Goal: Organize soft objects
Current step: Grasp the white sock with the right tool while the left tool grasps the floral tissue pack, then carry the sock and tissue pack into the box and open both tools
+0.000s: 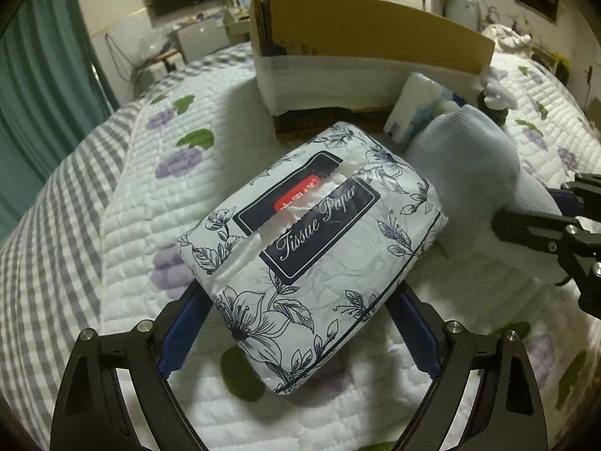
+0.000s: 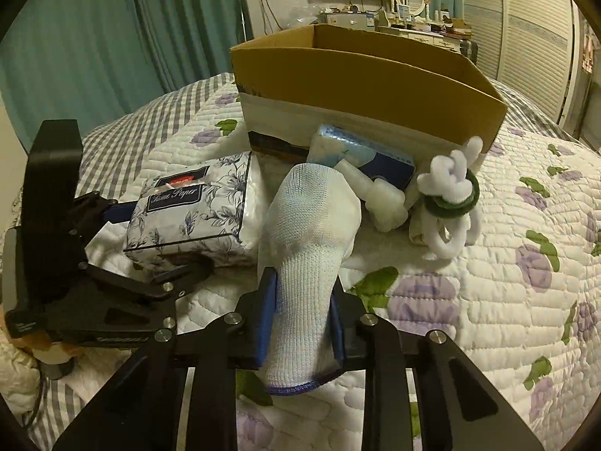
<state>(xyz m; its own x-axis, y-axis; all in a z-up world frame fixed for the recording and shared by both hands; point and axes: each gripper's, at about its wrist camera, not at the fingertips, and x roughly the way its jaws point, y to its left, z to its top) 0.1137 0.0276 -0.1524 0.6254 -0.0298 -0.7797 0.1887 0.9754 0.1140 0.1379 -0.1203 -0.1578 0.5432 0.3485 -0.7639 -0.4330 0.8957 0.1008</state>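
My left gripper (image 1: 300,323) is shut on a floral tissue paper pack (image 1: 311,240), which it holds just above the quilted bed; the pack also shows in the right wrist view (image 2: 195,210). My right gripper (image 2: 302,300) is shut on a white knitted glove (image 2: 308,240); the glove also shows at the right of the left wrist view (image 1: 469,161). An open cardboard box (image 2: 368,86) stands on the bed behind both, its inside hidden.
A blue-and-white tissue packet (image 2: 368,150), a white plastic piece (image 2: 387,203) and a white fluffy toy with a green band (image 2: 450,191) lie against the box front. The flowered quilt (image 2: 507,282) spreads to the right. Curtains and a dresser stand behind.
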